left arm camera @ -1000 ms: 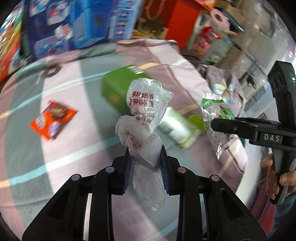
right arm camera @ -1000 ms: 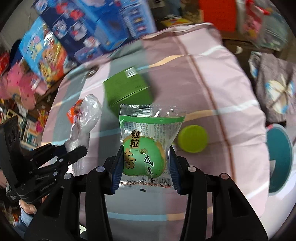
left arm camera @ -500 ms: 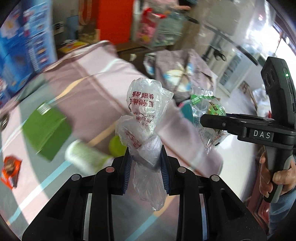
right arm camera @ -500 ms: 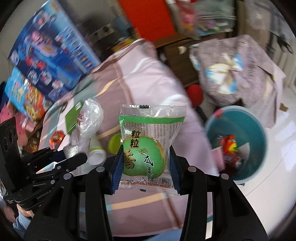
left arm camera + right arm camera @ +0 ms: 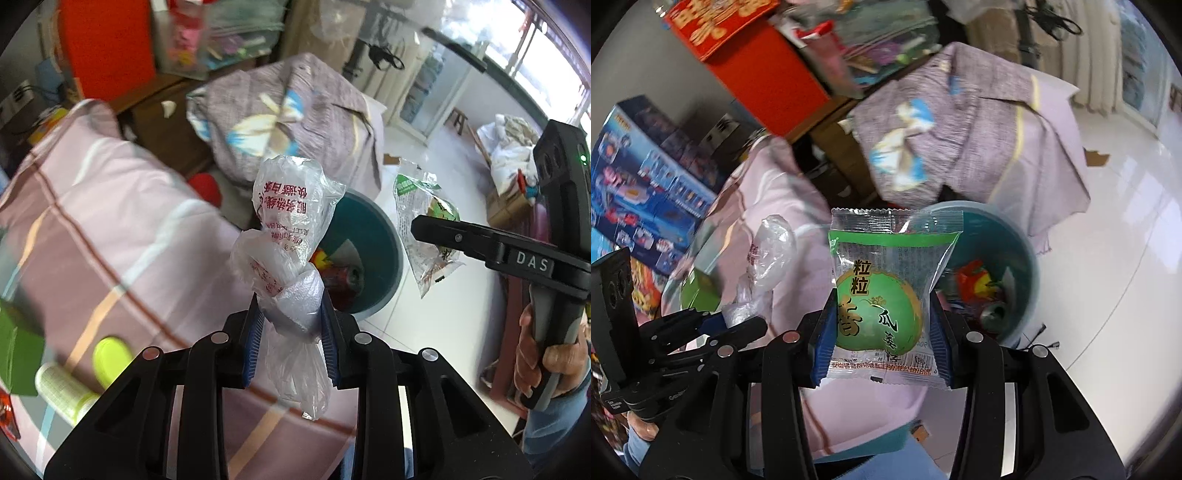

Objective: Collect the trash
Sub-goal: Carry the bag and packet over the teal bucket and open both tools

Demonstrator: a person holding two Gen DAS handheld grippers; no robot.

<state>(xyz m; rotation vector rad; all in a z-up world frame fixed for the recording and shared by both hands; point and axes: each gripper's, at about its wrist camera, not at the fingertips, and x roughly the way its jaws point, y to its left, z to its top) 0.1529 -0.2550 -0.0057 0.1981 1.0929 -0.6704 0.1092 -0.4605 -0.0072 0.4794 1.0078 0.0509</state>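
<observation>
Both pieces of trash look ready for the drop, so the step in hand reads as carrying them over the teal bin (image 5: 1023, 258) and letting go; to do it well, each tool should be brought squarely above the bin's mouth before its jaws part, since both items are light film that can drift or cling to a pad, and a small shake may be needed if one sticks. The left gripper (image 5: 291, 328) is closed narrowly on a crumpled clear plastic bag (image 5: 291, 229) with red print, pinched at its knotted waist so that a puff stands up ahead of the fingers and a tail hangs back between them. The bin sits just beyond and to the right of that tool's tips, on the pale floor (image 5: 436, 325), partly hidden behind the bag, with some red and yellow wrappers already in it. The right gripper (image 5: 882, 328) is closed to a middling width on a green snack packet (image 5: 886, 295), gripped by its side edges, flat and upright with clear crimped ends; the bin lies ahead and to the right of it, close by. The pink striped cloth (image 5: 110, 236) lies to the left of both tools, with a green-capped bottle (image 5: 66, 387) on it
</observation>
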